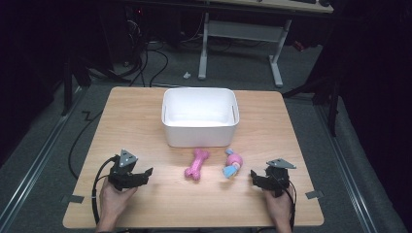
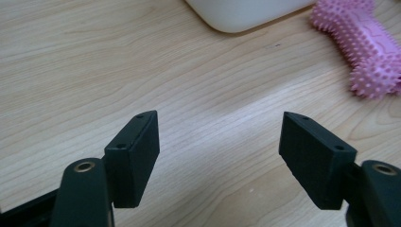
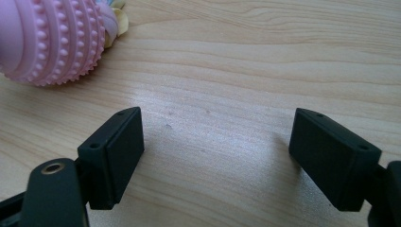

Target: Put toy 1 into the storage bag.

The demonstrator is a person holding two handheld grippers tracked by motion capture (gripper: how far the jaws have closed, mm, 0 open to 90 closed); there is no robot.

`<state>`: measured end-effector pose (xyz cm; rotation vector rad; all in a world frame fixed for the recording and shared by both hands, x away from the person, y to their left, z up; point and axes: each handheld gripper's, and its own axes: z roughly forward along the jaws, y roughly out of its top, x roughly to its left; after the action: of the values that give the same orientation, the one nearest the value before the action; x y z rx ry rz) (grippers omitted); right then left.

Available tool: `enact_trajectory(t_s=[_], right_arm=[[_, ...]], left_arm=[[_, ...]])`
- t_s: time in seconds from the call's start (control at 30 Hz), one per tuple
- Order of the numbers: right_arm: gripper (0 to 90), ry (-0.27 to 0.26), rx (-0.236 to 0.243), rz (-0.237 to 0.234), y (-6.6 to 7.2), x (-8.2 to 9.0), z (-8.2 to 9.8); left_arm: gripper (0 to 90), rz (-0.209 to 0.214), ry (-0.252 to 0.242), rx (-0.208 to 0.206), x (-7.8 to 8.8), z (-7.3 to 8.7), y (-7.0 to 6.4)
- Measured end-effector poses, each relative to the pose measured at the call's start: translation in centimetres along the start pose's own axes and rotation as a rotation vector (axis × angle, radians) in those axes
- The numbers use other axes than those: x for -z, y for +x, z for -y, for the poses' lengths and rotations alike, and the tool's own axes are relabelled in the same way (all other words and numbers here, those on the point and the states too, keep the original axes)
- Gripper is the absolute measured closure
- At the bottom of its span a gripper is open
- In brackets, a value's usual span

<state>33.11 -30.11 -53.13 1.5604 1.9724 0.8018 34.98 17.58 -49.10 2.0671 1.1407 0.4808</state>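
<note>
A wooden tabletop (image 1: 145, 111) stands on grey floor (image 1: 43, 160) in a dark room. A white bin (image 1: 199, 116) sits near its far edge. Both the left hand-held gripper (image 1: 144, 175) and the right hand-held gripper (image 1: 253, 178) gape empty near the front edge.

Three cameras: one overhead, two riding the jaws

High view sat above the person's side of the table (image 1: 145, 204), faced forward and down, far enough to take in the whole top plus floor and desk legs beyond. Left gripper view rode low and close over the wood, looked along its own jaws toward the white bin (image 2: 246, 14) corner and the pink bone toy (image 2: 366, 47). Right gripper view was equally close, aimed across bare wood with the pink knobbed toy (image 3: 49, 40) at its upper left. High view shared the bin (image 1: 199, 116), bone toy (image 1: 196, 164) and knobbed toy (image 1: 233, 164) with them
</note>
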Motion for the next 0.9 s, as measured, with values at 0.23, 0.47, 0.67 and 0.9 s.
enact_trajectory(t_s=[0.23,0.47,0.67,0.9], right_arm=[[18.8,0.0,0.0,0.0,0.0,0.0,0.0],[18.9,0.0,0.001,0.0,0.0,0.0,0.0],[18.9,0.0,0.001,-0.001,0.0,0.0,0.0],[19.0,-0.001,0.001,-0.001,0.0,0.0,0.0]], left_arm=[[29.9,0.029,-0.005,-0.023,-0.1,-1.0,-1.1],[29.2,0.057,0.009,-0.046,-0.7,-2.0,-2.3],[28.6,0.077,0.023,-0.06,-1.3,-2.9,-3.3],[27.4,0.099,0.039,-0.086,-2.3,-4.1,-4.5]])
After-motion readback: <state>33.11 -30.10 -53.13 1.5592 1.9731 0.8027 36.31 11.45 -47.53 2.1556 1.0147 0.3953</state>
